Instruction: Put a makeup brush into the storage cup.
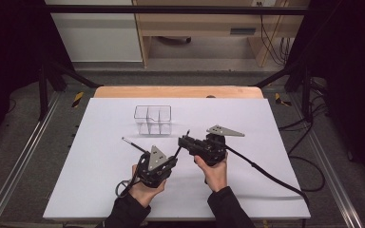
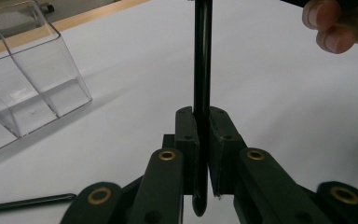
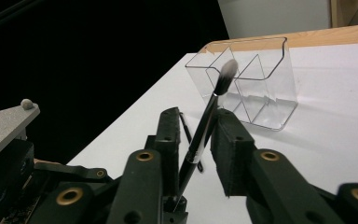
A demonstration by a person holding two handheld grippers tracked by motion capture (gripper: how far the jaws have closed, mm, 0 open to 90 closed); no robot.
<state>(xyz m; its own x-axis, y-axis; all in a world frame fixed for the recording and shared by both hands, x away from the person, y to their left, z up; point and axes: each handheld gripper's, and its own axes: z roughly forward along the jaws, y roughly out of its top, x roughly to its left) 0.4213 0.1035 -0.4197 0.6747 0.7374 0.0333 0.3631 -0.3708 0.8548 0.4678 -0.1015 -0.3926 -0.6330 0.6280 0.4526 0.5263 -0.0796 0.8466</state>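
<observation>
A slim black makeup brush [image 1: 177,152] rises from my left gripper [image 1: 170,161], which is shut on its handle [image 2: 202,70] low down near the butt end. Its pale bristle tip [image 3: 228,70] points toward the clear organizer [image 1: 153,118]. My right gripper [image 1: 183,140] reaches in from the right and brackets the brush's upper shaft [image 3: 199,135]. A narrow gap shows on each side of the shaft, so the pads [image 3: 226,144] are not pressing on it. A second thin black stick [image 1: 133,144] lies on the white mat left of the left gripper.
The clear organizer [image 3: 256,79] has several open compartments and stands upright at mid-table, beyond both grippers. The white mat [image 1: 100,180] covers a wooden table [image 1: 178,91]. A black cable [image 1: 266,173] trails right from the right gripper.
</observation>
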